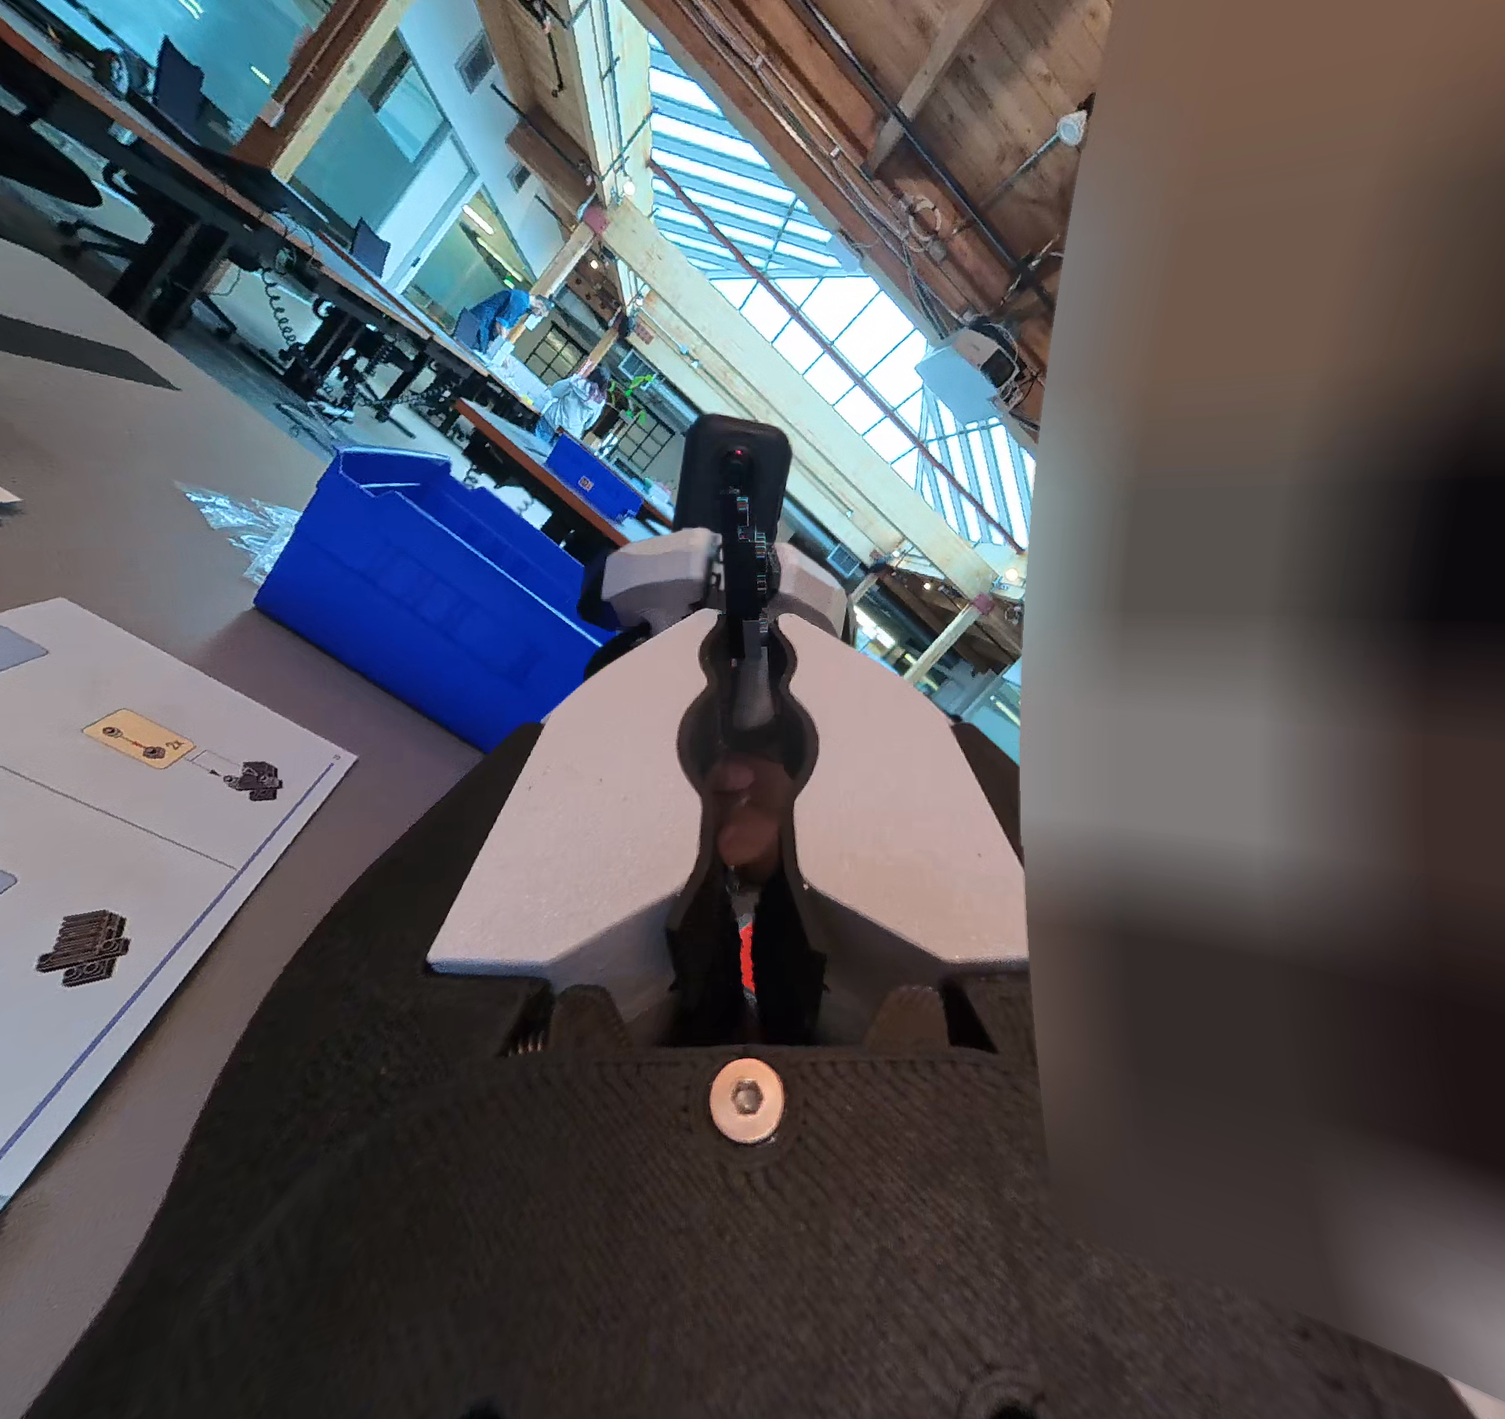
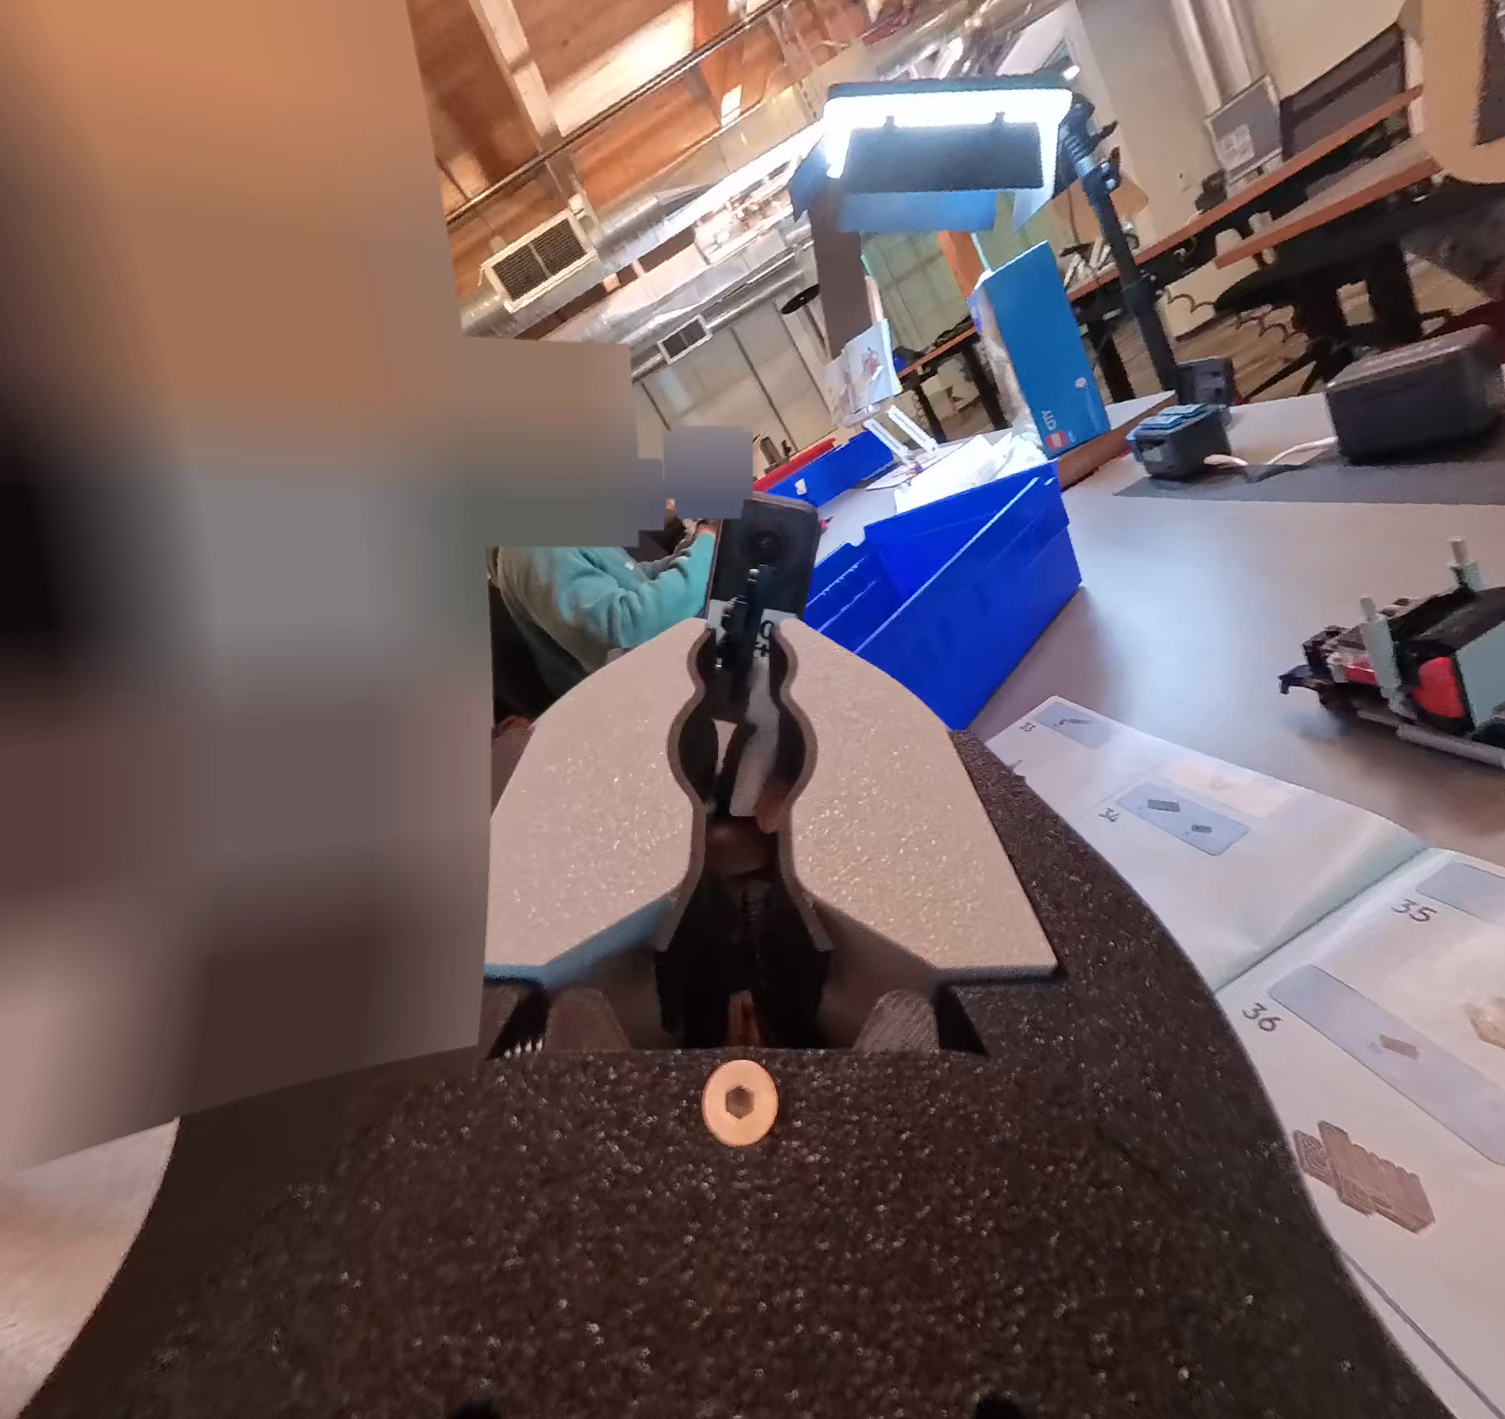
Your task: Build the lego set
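Observation:
Both grippers are raised above the grey table [image 1: 122, 484] and face each other, tip to tip. My left gripper [image 1: 745, 626] is shut on a small black lego piece [image 1: 743, 565] that sticks out past its tips. A light grey part [image 1: 753, 696] sits in the gap between its fingers. The right gripper's grey fingers [image 1: 660, 573] and camera show just behind the piece. In the right wrist view my right gripper [image 2: 743, 630] is shut on the same black lego piece [image 2: 737, 635], with a pale grey part [image 2: 757, 753] between its fingers.
A blue bin [image 1: 423, 582] stands on the table; it also shows in the right wrist view [image 2: 961, 590]. An open instruction booklet [image 2: 1303, 932] lies at the right. A partly built black, red and grey lego model [image 2: 1417, 671] sits beyond it. Plastic bags [image 1: 244, 525] lie left of the bin. The grippers are tip to tip, or close to it.

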The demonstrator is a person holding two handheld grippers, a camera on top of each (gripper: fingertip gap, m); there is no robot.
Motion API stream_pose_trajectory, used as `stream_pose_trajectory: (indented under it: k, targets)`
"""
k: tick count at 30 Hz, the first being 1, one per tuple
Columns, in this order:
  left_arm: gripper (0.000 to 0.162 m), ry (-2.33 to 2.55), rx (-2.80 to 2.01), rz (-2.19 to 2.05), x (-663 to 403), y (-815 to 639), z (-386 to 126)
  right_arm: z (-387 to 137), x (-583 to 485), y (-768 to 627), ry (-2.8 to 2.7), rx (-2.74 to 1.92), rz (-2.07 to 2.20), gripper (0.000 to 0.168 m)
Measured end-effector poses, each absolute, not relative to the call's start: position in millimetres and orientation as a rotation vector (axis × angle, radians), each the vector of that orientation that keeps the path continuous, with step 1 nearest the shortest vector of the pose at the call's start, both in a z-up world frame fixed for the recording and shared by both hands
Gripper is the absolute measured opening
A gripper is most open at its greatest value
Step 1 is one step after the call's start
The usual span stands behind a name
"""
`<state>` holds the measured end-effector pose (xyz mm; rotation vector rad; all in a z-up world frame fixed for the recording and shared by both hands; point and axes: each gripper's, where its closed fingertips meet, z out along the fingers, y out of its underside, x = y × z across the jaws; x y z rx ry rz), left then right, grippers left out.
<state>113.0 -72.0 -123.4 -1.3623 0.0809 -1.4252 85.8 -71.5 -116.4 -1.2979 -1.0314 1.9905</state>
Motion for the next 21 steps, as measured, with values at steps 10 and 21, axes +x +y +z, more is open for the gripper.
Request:
stream_pose_trajectory:
  k: [10, 21]
  targets:
    - [0.009, 0.202, -1.429, -1.256, 113, -69, -125, -113, 87, -71, -1.031, -1.195, 1.88, 0.009]
    - [0.01, 0.227, -1.473, -1.202, 111, -64, -130, -112, 86, -62, -0.983, -1.215, 1.965, 0.008]
